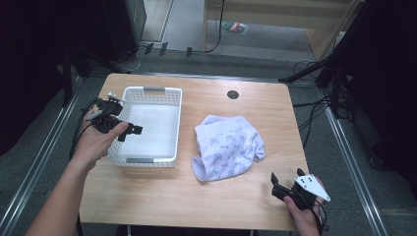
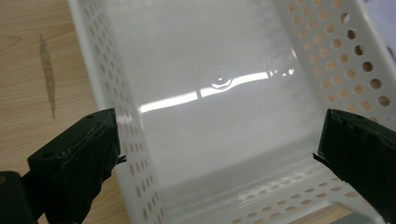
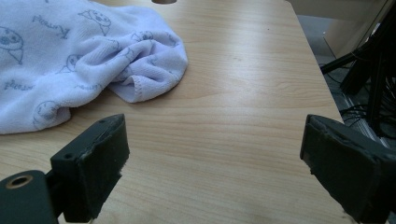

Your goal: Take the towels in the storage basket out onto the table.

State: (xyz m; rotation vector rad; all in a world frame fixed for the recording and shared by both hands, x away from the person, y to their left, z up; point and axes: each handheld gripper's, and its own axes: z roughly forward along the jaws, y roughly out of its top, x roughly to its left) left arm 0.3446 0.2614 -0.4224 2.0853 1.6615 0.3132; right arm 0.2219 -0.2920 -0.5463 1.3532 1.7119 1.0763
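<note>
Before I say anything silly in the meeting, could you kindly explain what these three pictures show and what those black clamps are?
No robot arm is involved: a person sits at a wooden table with a hand-held two-jaw gripper in each hand. The wide picture comes from a fixed camera above, looking forward and down. There the left gripper sits over the left wall of a white perforated basket, and the right gripper waits near the table's front right corner. The other two pictures come from cameras riding on each gripper, so the black blocks at the bottom are that gripper's own jaws. The left gripper view looks down into the basket, which looks empty. The right gripper view looks across the table at a crumpled, pale printed towel, which lies beside the basket. Both grippers are open and hold nothing.
</note>
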